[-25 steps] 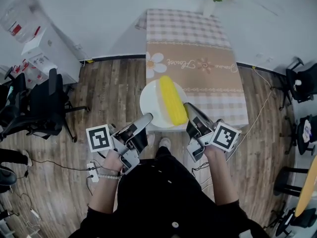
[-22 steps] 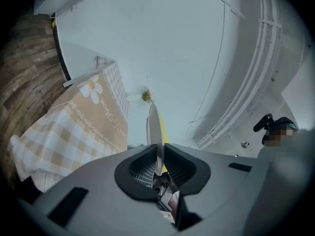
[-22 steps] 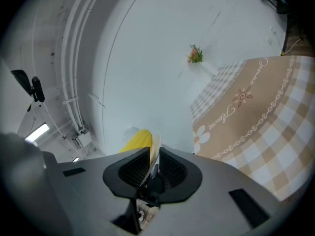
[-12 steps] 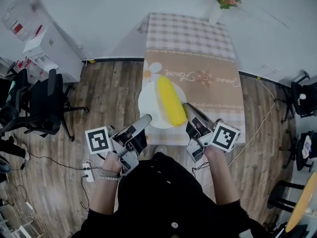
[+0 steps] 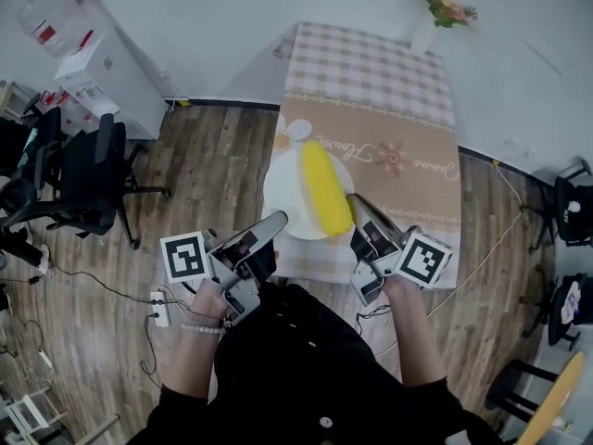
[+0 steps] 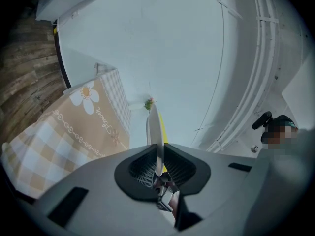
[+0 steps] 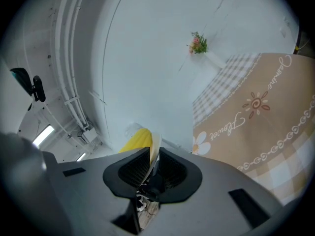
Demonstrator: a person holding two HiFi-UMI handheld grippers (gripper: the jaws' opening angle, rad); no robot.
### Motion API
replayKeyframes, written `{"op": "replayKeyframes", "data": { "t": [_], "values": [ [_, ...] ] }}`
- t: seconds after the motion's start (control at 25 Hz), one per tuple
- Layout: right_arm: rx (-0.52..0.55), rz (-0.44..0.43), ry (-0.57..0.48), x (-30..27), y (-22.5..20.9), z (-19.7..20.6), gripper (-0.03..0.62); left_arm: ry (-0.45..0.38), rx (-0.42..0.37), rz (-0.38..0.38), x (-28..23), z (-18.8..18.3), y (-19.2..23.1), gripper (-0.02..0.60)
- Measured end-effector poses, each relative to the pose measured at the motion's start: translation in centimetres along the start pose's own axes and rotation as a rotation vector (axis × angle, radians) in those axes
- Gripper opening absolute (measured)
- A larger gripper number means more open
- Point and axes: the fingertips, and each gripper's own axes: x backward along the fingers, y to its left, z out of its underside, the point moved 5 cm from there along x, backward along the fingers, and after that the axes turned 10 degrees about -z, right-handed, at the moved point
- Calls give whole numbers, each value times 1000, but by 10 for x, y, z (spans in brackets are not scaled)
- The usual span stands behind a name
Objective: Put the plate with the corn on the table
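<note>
Both arms reach forward. The left gripper point(image 5: 278, 219) and right gripper point(image 5: 352, 199) point flat toward the table point(image 5: 371, 72). Their fingers pinch the plate point(image 5: 287, 193) by its near rim, one on each side. The plate is over the table's near end. The corn point(image 5: 324, 188) lies on it long-ways, pointing away from the person.

**Surface materials near the table's front edge.**
The plate point(image 5: 283, 197) is white, smooth and glossy, though its material cannot be told. The corn point(image 5: 324, 188) is yellow and faintly ribbed, with a plastic-like sheen. The tablecloth point(image 5: 371, 72) is matt cloth, checked and printed. The floor point(image 5: 204, 174) is grained wood plank. The left gripper point(image 5: 273, 222) and right gripper point(image 5: 354, 200) have matt grey plastic bodies. Their pads point(image 6: 141, 171) are black, ribbed and rubber-like. The wall point(image 5: 213, 26) is smooth and matt.
</note>
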Motion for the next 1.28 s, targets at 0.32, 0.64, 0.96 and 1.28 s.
{"op": "replayKeyframes", "data": {
  "t": [0.32, 0.64, 0.96, 1.28],
  "values": [
    [-10, 8, -5, -9, 1, -2, 87, -1, 28, -20, 1, -8, 1, 48],
    [-9, 54, -38, -18, -13, -1, 86, 55, -5, -39, -8, -26, 15, 46],
    [4, 165, -61, -14, -32, -2, 80, 133, -14, -71, -25, -39, 34, 40],
    [-8, 176, -85, -23, -42, 1, 71, 182, -25, -123, -32, -47, 56, 31]
  ]
}}
